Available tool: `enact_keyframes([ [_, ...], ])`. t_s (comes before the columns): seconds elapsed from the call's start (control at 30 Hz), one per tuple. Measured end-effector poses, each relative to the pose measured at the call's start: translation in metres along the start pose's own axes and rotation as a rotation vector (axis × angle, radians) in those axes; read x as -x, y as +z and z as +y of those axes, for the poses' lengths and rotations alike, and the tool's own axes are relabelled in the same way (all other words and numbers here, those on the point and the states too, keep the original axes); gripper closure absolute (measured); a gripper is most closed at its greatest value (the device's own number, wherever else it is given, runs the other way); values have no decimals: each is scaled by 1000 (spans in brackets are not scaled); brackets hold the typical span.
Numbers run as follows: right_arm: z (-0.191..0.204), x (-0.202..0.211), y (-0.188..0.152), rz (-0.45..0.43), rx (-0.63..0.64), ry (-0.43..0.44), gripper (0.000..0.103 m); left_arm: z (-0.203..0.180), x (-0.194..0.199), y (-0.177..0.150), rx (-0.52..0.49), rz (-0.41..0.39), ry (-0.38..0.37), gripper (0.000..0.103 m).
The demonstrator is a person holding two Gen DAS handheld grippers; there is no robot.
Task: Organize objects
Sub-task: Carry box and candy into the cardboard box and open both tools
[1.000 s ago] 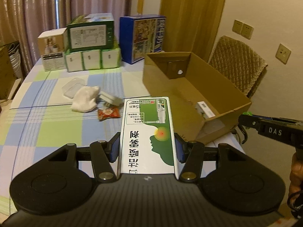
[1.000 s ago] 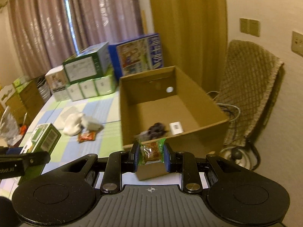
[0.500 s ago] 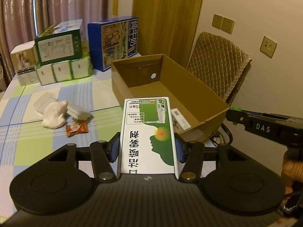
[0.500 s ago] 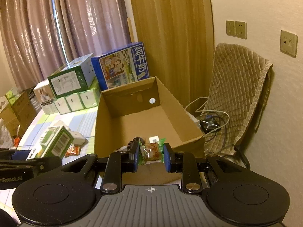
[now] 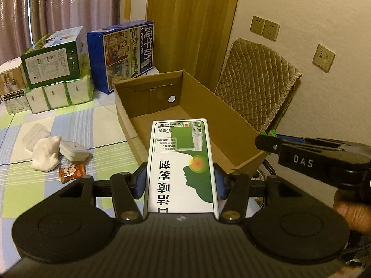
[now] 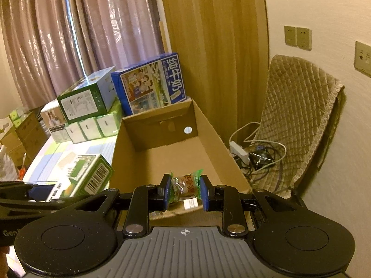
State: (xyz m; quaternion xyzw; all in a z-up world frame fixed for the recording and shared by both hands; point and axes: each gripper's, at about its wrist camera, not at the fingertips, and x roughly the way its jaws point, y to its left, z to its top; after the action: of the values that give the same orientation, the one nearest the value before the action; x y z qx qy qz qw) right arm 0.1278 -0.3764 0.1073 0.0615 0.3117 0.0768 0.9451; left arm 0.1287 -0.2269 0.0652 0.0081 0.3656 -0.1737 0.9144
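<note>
Right wrist view: cardboard box (image 6: 215,139) open; white packet (image 6: 190,203) inside. Right jaws clamp snack packet (image 6: 184,186); left jaws clamp spray box (image 5: 182,162).

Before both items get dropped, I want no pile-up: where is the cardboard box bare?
The cardboard box floor is bare from the holed far wall to mid-box. The near end, below the snack packet, already holds small items.

A home: curtains (image 6: 92,34), padded chair (image 6: 299,115), tablecloth (image 5: 69,125).
</note>
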Motion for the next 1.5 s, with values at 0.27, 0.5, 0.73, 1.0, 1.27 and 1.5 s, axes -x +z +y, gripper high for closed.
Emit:
enact_keyframes([
  [0.27,-8,-22,23,-6,3,10,80,-1,-27,18,4,10,-5,52],
  [0.5,-20,-43,38,2,-12,-8,80,0,-54,36,7,15,-24,52],
  [0.73,-31,-59,39,16,-42,-11,80,3,-84,50,-9,-6,-21,42],
  [1.0,-27,-65,30,35,-51,27,80,32,-71,47,56,-35,13,40],
  [1.27,-13,-72,26,50,-85,136,54,66,-48,22,113,-34,82,37],
  [1.5,-13,-57,27,23,-111,114,42,88,-27,0,137,-34,121,36],
])
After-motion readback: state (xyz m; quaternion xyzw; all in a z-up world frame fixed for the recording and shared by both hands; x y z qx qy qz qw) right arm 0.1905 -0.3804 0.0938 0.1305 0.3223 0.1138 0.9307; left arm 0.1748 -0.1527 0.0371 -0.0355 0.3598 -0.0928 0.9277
